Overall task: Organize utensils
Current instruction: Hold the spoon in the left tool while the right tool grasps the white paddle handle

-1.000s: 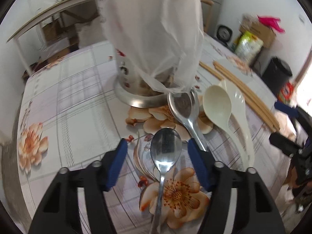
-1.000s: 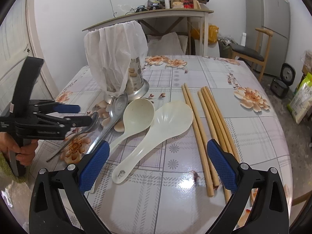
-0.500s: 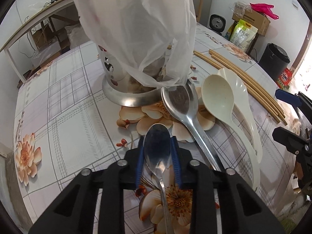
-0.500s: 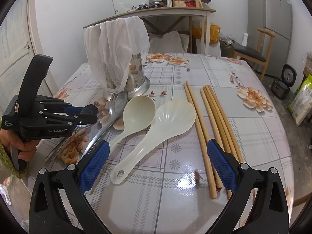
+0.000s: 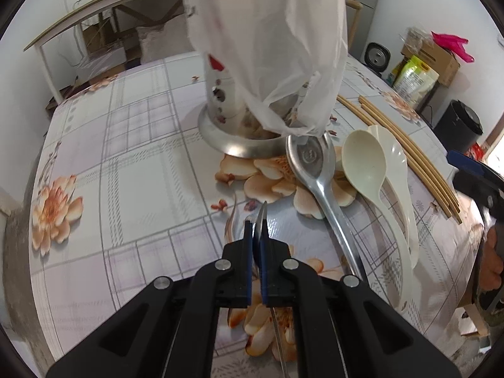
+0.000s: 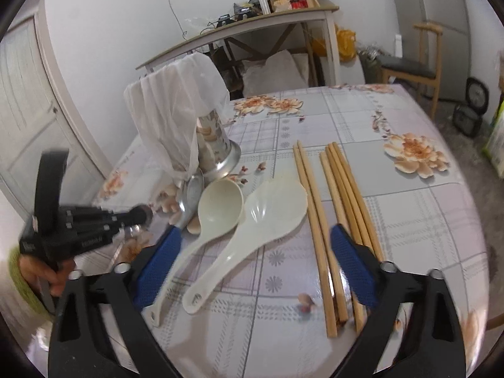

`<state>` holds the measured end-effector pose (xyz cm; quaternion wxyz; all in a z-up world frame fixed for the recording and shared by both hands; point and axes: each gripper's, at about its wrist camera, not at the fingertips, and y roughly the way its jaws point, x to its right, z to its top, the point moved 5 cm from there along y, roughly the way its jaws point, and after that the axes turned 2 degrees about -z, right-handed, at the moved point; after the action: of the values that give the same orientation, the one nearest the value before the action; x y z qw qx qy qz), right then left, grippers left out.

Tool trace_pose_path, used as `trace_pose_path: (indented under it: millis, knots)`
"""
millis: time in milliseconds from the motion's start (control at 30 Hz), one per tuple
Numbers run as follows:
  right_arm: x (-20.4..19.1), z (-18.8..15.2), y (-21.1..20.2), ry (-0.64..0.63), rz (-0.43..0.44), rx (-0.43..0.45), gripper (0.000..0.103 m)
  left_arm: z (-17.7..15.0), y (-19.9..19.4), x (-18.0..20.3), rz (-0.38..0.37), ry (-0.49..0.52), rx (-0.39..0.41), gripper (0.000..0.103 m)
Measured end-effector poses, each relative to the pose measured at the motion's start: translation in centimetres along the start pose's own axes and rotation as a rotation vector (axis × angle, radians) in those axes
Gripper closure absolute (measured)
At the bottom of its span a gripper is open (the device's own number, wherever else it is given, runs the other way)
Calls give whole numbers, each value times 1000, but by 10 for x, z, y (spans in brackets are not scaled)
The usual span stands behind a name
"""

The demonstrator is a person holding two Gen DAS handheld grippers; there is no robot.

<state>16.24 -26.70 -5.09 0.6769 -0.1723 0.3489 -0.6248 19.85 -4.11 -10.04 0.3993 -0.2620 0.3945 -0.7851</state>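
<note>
The small metal spoon (image 5: 260,220), low and centre in the left view, we hold edge-up in the left claw (image 5: 256,236), whose jaws have just closed on it for lifting toward the holder (image 5: 226,107); the right claw (image 6: 255,258) hangs open, empty.

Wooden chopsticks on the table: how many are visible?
5: a pair of chopsticks right of the white rice paddle, then three more further right. None seem hidden.

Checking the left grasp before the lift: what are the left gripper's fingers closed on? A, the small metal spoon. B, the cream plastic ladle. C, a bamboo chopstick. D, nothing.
A: the left gripper has its fingers pinched on the small metal spoon, turned edge-on; its handle runs back underneath.
</note>
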Motion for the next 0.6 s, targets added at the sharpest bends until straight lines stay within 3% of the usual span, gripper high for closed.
trace_pose_path:
  millis: [267, 367, 600]
  knots:
    - [24, 9, 33, 171, 71, -161, 61, -9, -6, -9, -6, -51, 20, 100]
    - [32, 12, 38, 193, 61, -175, 69, -10, -7, -12, -24, -69, 24, 100]
    - [46, 24, 60, 210, 42, -206, 74, -10, -7, -16, -45, -83, 24, 100]
